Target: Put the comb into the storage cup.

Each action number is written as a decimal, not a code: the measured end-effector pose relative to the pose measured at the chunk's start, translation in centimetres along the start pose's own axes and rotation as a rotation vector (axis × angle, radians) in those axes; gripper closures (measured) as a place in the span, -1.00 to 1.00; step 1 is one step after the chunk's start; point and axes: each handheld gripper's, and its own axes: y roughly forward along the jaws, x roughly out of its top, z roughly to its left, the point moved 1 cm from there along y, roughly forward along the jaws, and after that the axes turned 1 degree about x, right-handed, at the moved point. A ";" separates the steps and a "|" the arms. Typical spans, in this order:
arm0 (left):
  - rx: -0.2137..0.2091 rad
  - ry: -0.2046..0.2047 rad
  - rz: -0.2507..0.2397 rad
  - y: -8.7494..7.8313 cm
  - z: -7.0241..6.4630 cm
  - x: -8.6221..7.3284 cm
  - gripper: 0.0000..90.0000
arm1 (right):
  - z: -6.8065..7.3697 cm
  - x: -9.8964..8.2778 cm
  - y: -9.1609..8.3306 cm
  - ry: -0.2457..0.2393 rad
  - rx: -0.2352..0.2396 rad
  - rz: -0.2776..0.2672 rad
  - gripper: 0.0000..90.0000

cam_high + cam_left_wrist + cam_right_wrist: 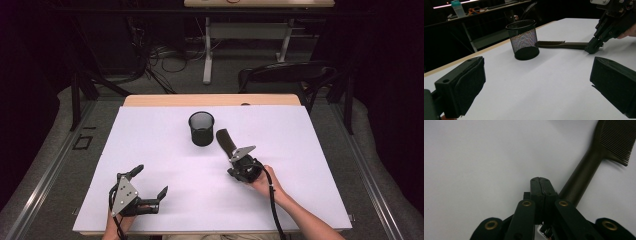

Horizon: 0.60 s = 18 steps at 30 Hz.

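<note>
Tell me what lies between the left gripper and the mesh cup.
Nothing: between the left gripper and the mesh cup the high view shows bare white table.

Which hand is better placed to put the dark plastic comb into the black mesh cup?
Right. The right gripper, jaws shut, already rests at the handle of the dark plastic comb beside the black mesh cup; the open left gripper sits farther back.

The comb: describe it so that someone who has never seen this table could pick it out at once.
On the white table sheet, find the black wire-mesh cup near the far middle. Just to its right lies a long, dark brown plastic comb, flat on the sheet, its handle end at the shut jaws of the right hand-held gripper. Unlike the upright round cup, it is slim and flat, with fine teeth along one edge.
</note>
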 end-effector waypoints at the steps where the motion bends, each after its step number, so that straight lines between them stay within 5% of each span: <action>1: 0.001 0.000 0.000 0.0 0.0 0.0 -1.00 | 0.0 0.0 0.0 0.002 -0.001 0.000 1.00; 18: 0.003 0.005 0.000 0.0 0.0 0.0 -1.00 | -0.1 0.0 -0.1 0.015 0.011 0.000 0.90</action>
